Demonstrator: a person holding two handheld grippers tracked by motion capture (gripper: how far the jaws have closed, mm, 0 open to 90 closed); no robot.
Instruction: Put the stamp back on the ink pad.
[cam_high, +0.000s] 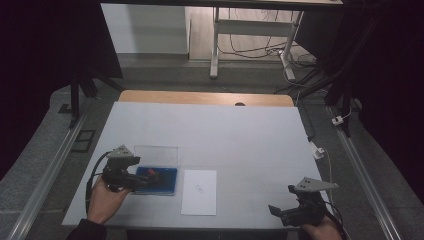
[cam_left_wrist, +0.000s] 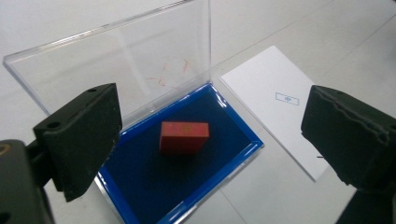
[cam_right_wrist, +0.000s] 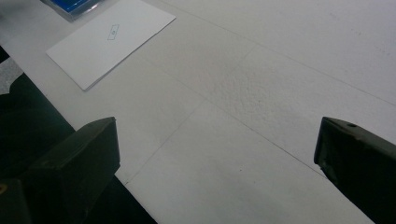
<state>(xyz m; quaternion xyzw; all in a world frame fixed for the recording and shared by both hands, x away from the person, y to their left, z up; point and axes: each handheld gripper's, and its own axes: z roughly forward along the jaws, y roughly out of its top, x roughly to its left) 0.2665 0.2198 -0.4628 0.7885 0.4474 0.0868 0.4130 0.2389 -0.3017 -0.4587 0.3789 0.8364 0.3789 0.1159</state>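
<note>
A shallow blue-lined box (cam_left_wrist: 233, 161) lies open at the front left of the table, its clear lid (cam_left_wrist: 121, 65) standing up behind it. A small red block (cam_left_wrist: 184, 137) rests inside it on the blue lining. My left gripper (cam_left_wrist: 210, 135) hovers open just above the box, its jaws wide on either side of the block and touching nothing. In the high view the left gripper (cam_high: 142, 179) sits at the box's (cam_high: 167, 186) left side. A white sheet (cam_high: 199, 192) with a small printed mark lies right of the box. My right gripper (cam_high: 280, 212) stands open over bare table at the front right.
The table (cam_high: 240, 135) carries a white cover, with a strip of wood showing at its far edge. The front edge of the table runs close under my right gripper (cam_right_wrist: 217, 154). Metal rails run along both sides, and cables lie on the floor beyond.
</note>
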